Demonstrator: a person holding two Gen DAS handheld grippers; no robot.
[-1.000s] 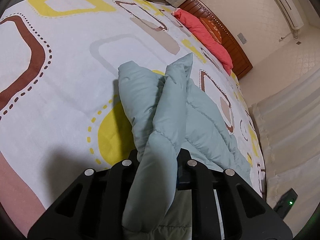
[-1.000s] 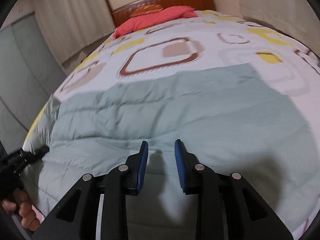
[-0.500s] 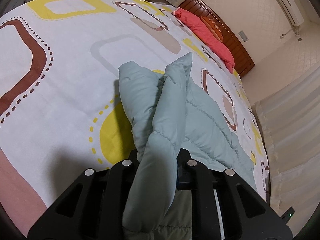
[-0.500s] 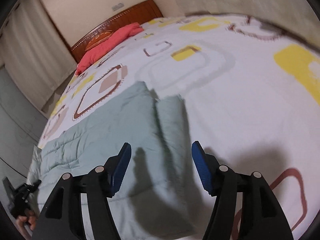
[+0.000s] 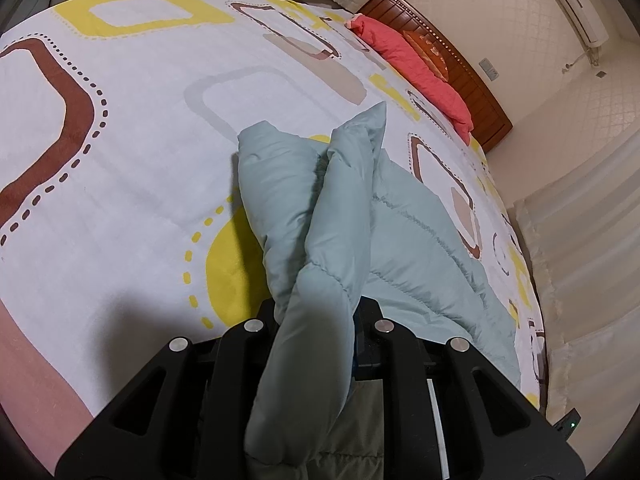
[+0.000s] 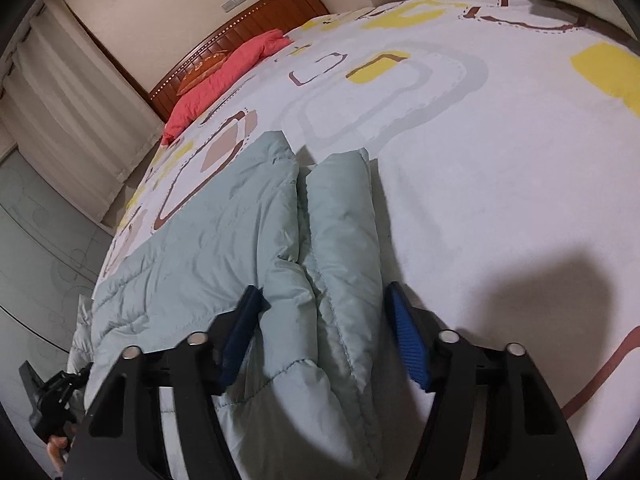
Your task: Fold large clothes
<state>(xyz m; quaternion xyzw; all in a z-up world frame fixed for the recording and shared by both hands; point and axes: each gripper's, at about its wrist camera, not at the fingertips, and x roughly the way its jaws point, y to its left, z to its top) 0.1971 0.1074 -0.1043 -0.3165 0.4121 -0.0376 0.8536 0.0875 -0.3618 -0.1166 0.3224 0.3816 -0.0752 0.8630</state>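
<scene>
The pale green puffy jacket (image 6: 224,240) lies on the patterned bed sheet (image 6: 500,168). The left gripper (image 5: 316,320) pinches a bunched fold; the right gripper (image 6: 324,312), jaws just narrowing, straddles its padded edge without squeezing.

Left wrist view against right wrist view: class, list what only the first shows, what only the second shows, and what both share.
Only the left wrist view: the left gripper shut on a bunched fold of the pale green quilted jacket, and a wall air conditioner.

Only the right wrist view: the right gripper, jaws apart astride the jacket's edge, which they have just been closing toward.

Both: the jacket, patterned bedsheet, red pillow, wooden headboard.
</scene>
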